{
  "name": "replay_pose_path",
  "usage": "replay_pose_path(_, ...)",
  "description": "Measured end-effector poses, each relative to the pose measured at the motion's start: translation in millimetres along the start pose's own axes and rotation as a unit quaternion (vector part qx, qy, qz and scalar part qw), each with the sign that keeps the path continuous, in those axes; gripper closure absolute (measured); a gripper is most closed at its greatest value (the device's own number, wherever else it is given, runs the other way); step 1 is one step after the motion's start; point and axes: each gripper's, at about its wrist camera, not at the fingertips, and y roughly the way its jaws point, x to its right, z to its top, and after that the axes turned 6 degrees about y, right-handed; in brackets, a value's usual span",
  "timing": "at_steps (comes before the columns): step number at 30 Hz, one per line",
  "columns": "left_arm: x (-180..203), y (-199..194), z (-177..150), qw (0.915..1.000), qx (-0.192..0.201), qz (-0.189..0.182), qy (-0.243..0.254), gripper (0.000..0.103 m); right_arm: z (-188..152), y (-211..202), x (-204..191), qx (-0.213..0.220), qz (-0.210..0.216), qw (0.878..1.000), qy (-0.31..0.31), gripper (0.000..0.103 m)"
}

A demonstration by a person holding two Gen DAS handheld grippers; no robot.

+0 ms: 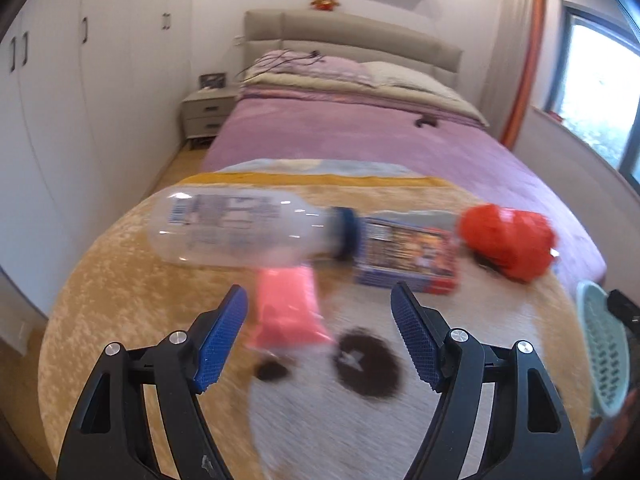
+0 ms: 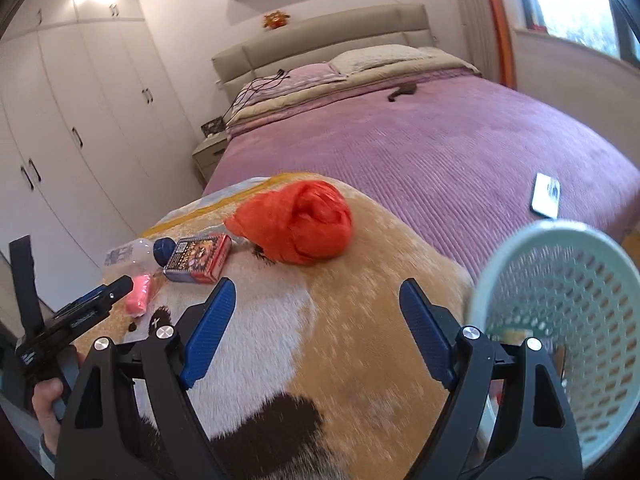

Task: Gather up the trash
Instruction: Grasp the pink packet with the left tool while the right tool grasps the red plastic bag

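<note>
On the tan plush blanket (image 1: 120, 280) lie a clear plastic bottle (image 1: 236, 226) with a blue cap, a pink wrapper (image 1: 286, 310), a red-and-blue small box (image 1: 408, 256) and a crumpled orange-red bag (image 1: 508, 240). My left gripper (image 1: 318, 336) is open and empty, just short of the pink wrapper. My right gripper (image 2: 314, 326) is open and empty above the blanket (image 2: 360, 340), short of the orange bag (image 2: 296, 226). The box (image 2: 198, 258), bottle (image 2: 128, 256) and wrapper (image 2: 139, 294) lie to its left. A pale green mesh basket (image 2: 560, 328) is close at its right.
The bed has a purple cover (image 2: 440, 152) with a white card (image 2: 545, 195) and a dark object (image 2: 402, 91) on it. White wardrobes (image 1: 60, 120) line the left wall. A nightstand (image 1: 208, 114) stands by the headboard. The basket (image 1: 604, 356) also shows at the right of the left wrist view.
</note>
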Motion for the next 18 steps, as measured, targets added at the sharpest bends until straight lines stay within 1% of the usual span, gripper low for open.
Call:
replay_pose_path(4,-13.8,28.1,7.4,0.9996,-0.023,0.006,-0.013,0.033,8.0,20.6,-20.5,0.002,-0.018,0.999,-0.033,0.023)
replay_pose_path(8,-16.4,44.9,8.3,0.9989,-0.046,0.010,-0.004,0.047,16.2,42.5,-28.5,-0.001,-0.022,0.999,-0.038,0.023)
replay_pose_path(11,-15.6,46.1,10.2,0.9987,-0.047,0.018,0.006,0.050,23.7,58.8,-33.4,0.004,-0.035,0.998,-0.045,0.023)
replay_pose_path(12,-12.9,47.9,9.8,0.9984,-0.051,0.019,0.013,0.057,27.8,65.5,-34.5,0.006,-0.038,0.998,-0.046,0.023)
replay_pose_path(14,-9.5,46.8,9.1,0.9983,-0.048,0.023,0.022,0.062,34.3,74.8,-36.5,0.012,-0.045,0.998,-0.050,0.022)
replay_pose_path(16,-7.5,44.4,6.4,0.9983,-0.045,0.024,0.027,0.064,39.8,82.4,-36.5,0.019,-0.056,0.997,-0.050,0.020)
replay_pose_path(18,-8.2,42.9,6.5,0.9986,-0.041,0.021,0.028,0.065,44.6,90.7,-34.2,0.023,-0.058,0.997,-0.043,0.018)
